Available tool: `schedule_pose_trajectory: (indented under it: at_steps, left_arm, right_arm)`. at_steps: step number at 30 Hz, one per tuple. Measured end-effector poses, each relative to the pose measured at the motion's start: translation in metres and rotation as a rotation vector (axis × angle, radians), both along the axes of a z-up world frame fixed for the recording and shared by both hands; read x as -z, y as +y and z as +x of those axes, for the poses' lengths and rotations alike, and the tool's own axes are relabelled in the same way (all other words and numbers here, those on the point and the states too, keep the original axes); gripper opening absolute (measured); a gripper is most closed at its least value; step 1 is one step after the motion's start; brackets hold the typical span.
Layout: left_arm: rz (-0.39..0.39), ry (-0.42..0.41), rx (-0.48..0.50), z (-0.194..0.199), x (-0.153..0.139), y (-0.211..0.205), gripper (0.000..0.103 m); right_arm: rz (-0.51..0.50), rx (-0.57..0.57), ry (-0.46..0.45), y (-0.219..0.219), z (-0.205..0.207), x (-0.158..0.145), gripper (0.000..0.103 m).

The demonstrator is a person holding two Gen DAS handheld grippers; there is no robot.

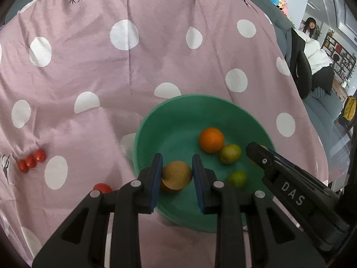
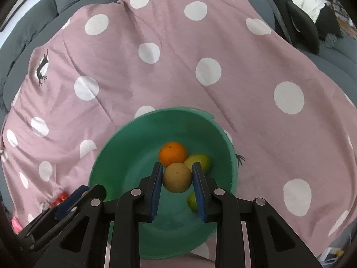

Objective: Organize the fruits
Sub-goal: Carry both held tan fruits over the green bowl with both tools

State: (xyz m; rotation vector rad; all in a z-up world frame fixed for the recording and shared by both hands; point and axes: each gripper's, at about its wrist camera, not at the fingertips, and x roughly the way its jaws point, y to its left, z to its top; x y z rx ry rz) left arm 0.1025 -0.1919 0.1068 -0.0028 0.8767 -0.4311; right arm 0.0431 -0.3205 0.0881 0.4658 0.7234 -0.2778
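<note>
A pink cloth with white spots (image 1: 89,67) covers the work surface, draped over a grey sofa (image 2: 33,22). A green bowl (image 1: 189,98) rests on the cloth at its near edge. The left gripper (image 1: 177,163) is positioned over the near left part of the bowl. Its jaws are partly open, set to the width of one fruit. A round tan fruit (image 1: 177,175) fills the gap, with a blue pad against each side. A patch of orange shows directly beneath this fruit; what it belongs to cannot be determined. The right gripper (image 2: 177,167) is positioned over the middle of the bowl. Its jaws stand at the same partial opening. A second tan fruit (image 2: 177,178) is clamped between its blue pads, clear of the bowl floor. In the left wrist view the right gripper enters from the right, over the bowl rim. Three loose fruits lie inside the bowl. An orange (image 1: 211,140) lies toward the far side. A yellow-green fruit (image 1: 230,154) touches the orange on its right. A small green lime (image 1: 237,178) lies apart from both, nearer the cameras. Outside the bowl, a single red tomato (image 1: 102,187) lies on the cloth just left of the left gripper. Three small red tomatoes (image 1: 31,162) lie in a touching row farther left, well apart from the bowl.
</note>
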Motion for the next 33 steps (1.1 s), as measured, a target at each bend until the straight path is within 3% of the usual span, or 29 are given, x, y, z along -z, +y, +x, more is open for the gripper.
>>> schedule_pose_trajectory:
  at_steps: [11,33]
  left_arm:
    - [-0.009,0.014,0.070,-0.005,0.008,-0.019,0.027]
    - [-0.025,0.060,0.097,-0.002,0.022,-0.029,0.027]
  right_arm:
    - [-0.008,0.037,0.015,-0.006,-0.001,0.002,0.029]
    - [-0.016,0.053,0.047,-0.009,0.002,0.006,0.029]
